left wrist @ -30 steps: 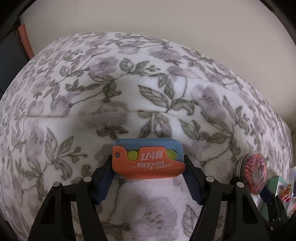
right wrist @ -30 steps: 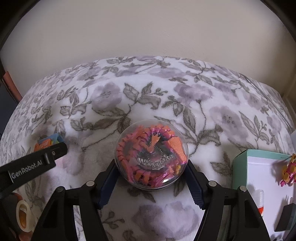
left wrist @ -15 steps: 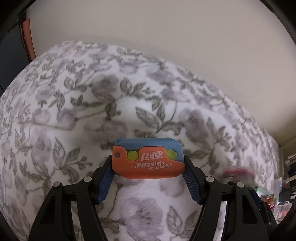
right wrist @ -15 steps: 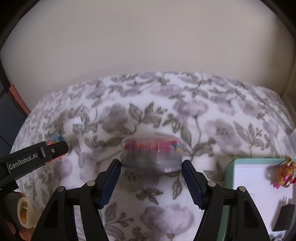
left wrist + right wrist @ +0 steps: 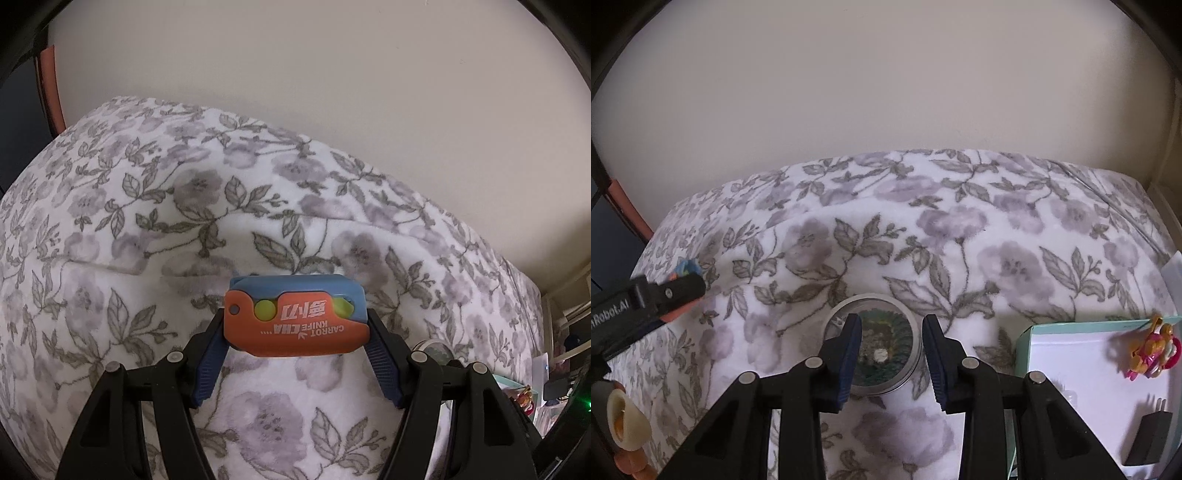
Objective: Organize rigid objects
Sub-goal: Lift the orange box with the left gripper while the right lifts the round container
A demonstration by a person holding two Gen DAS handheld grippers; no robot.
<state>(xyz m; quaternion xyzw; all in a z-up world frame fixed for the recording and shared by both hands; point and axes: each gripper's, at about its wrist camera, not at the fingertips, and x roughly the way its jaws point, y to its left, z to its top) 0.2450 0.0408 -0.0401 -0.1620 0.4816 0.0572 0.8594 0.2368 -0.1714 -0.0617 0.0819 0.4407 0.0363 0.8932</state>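
While closing, right claw (image 5: 892, 356) empty, round capsule (image 5: 875, 349) seemingly below, apart.

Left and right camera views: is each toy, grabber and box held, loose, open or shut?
Carrot knife toy: held between the left jaws.
Left gripper: shut on carrot knife toy.
Clear capsule: loose on the blanket.
Right gripper: jaws closing, gripping nothing.
Teal box: open.

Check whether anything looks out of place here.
Yes: the round clear capsule lies loose on the floral blanket beneath the right gripper, whose jaws are closing on nothing. The left gripper holds its carrot knife toy squarely.
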